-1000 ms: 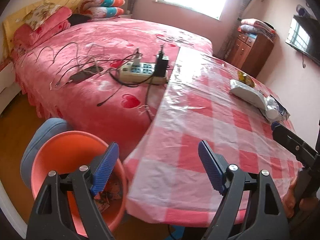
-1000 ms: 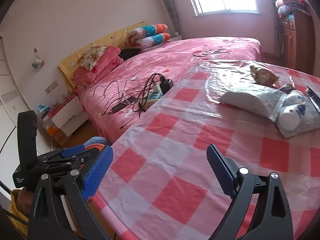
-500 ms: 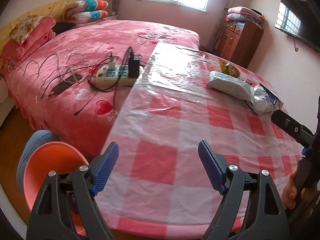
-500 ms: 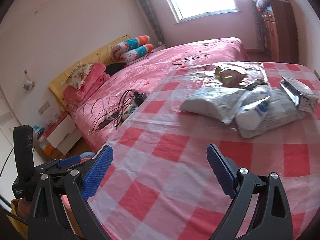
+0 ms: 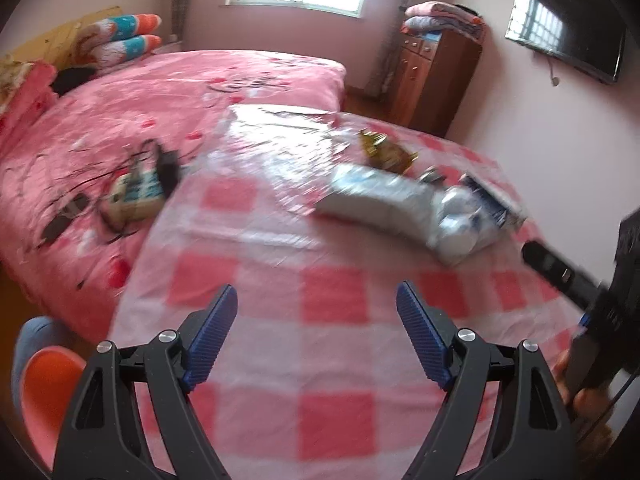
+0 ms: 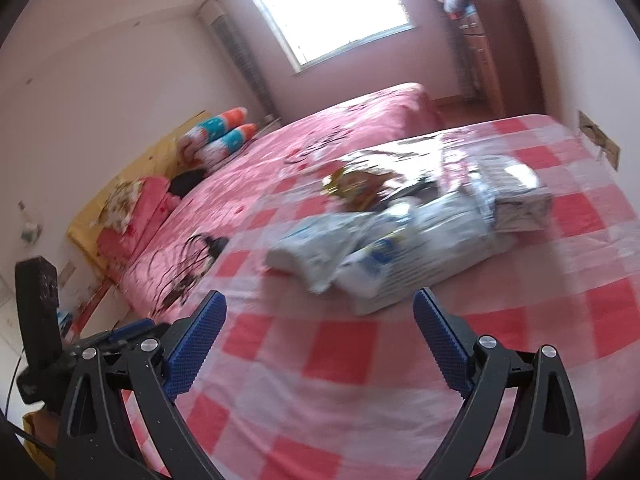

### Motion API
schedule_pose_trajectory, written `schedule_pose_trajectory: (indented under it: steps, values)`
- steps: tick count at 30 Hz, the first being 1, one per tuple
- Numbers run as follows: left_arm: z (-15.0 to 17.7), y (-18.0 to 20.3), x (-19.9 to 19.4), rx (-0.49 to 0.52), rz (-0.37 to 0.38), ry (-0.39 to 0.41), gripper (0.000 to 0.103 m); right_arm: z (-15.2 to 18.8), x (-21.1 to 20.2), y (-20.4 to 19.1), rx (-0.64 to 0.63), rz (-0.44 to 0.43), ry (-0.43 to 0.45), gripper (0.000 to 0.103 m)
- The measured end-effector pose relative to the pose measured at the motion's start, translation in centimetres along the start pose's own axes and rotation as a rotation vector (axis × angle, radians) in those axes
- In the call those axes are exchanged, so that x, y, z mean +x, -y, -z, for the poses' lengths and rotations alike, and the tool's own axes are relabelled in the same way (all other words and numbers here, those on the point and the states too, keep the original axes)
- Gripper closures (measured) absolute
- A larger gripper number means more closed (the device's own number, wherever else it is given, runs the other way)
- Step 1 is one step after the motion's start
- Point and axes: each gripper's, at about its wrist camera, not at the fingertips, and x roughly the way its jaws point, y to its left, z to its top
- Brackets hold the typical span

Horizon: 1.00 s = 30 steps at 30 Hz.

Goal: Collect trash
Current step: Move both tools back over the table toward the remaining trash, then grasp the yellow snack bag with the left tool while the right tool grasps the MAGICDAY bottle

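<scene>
Trash (image 6: 384, 248) lies heaped on the checked tablecloth (image 6: 340, 364): white wrappers, a silvery packet (image 6: 516, 192) and, behind them, what looks like a golden snack bag (image 5: 386, 152), blurred. The right gripper (image 6: 320, 344) hovers near the heap, jaws wide apart, empty. The left gripper (image 5: 316, 336) is likewise spread and empty, farther back.

Crumpled white plastic wrappers with blue print (image 6: 384, 256) lie heaped on the far part of a pink-and-white checked tablecloth (image 6: 320, 360). A crinkled gold snack packet (image 6: 352, 186) sits just behind them. A flat silvery foil pouch (image 6: 516, 200) rests against their right end.
</scene>
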Motion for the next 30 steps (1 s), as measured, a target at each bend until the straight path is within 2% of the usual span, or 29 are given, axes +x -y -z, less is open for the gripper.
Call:
schedule_pose_trajectory:
  steps: [8,14,23,30]
  values:
    - [-6.1,3.9,5.6,-0.063,0.126,-0.029,0.021,-2.0,-1.4,5.8,0.094,0.095,0.054,0.009]
    - [-10.1,5.4,11.1,-0.145,0.169,-0.093,0.021,-2.7,-1.4,9.0,0.138,0.133,0.054,0.009]
    - [-14.4,6.8,20.1,-0.246,0.138,-0.218,0.021,-2.4,-0.7,10.6,0.169,0.146,0.027,0.009]
    - [-16.2,7.0,23.8,-0.276,0.067,-0.258,0.021,-2.1,0.0,11.4,0.187,0.132,0.005,0.009]
